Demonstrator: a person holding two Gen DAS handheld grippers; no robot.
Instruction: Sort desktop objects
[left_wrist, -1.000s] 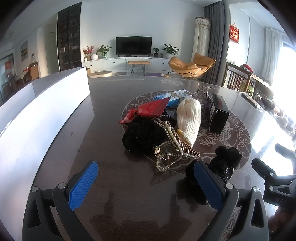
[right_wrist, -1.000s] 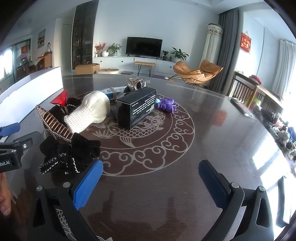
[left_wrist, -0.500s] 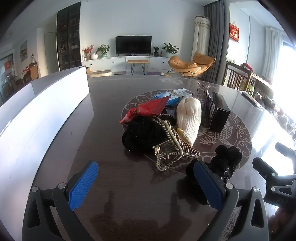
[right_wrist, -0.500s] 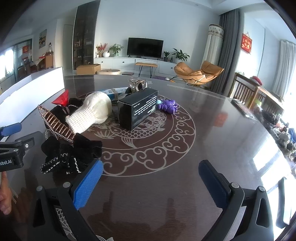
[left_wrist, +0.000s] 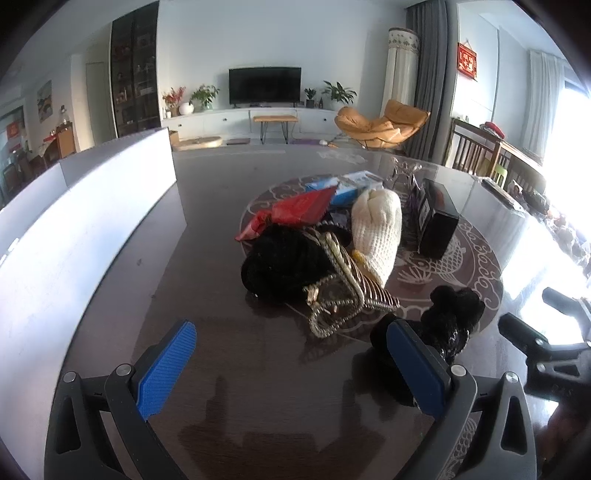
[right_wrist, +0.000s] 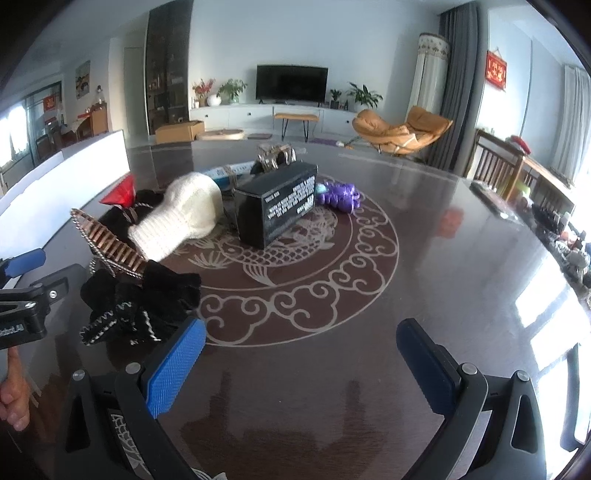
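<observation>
Both jaws gape wide, gripping nothing: left gripper (left_wrist: 291, 365) low in its frame, right gripper (right_wrist: 301, 363) likewise, over the dark table (right_wrist: 424, 266). Pile sits mid-frame: white hat (left_wrist: 376, 229), black box (right_wrist: 277, 205), red packet (left_wrist: 299, 212), beaded bag (left_wrist: 343, 291), black cloth (right_wrist: 136, 299) at lower left.

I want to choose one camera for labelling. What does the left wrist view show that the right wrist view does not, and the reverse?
Only the left wrist view shows the whole red packet and the big black furry heap. Only the right wrist view shows the purple toy and the white print on the black box. Both show the white knitted hat, the beaded bag, the black cloth and open grippers.
</observation>
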